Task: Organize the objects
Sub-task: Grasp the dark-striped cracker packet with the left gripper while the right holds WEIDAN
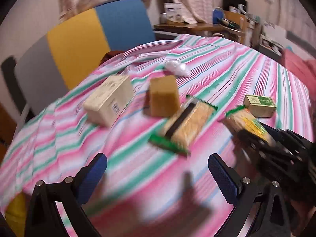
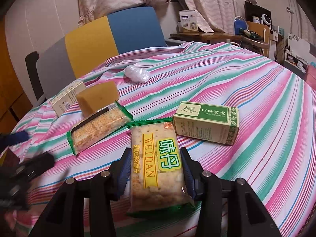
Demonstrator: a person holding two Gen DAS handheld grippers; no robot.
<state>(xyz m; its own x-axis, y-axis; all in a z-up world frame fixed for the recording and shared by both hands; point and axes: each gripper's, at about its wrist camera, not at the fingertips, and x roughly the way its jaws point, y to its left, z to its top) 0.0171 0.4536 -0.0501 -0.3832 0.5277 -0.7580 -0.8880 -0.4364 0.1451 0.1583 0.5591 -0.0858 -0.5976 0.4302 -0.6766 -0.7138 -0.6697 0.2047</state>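
Observation:
On a pink and green striped cloth (image 2: pixel 256 102) lie two cracker packs, two boxes, a sponge and a plastic wad. My right gripper (image 2: pixel 157 165) is shut on the WEIDAN cracker pack (image 2: pixel 158 165), which also shows in the left wrist view (image 1: pixel 244 122). A second cracker pack (image 2: pixel 98 126) (image 1: pixel 187 126) lies left of it. A green box (image 2: pixel 207 122) (image 1: pixel 259 103) lies to the right. A yellow sponge (image 2: pixel 98 98) (image 1: pixel 164 96) and a cream box (image 2: pixel 67 98) (image 1: pixel 110 102) sit further left. My left gripper (image 1: pixel 158 175) is open and empty above the cloth.
A clear plastic wad (image 2: pixel 137 74) (image 1: pixel 176 68) lies towards the back of the cloth. A chair with a yellow and blue back (image 2: pixel 110 33) stands behind the table. A cluttered wooden desk (image 2: pixel 217 34) is at the back right.

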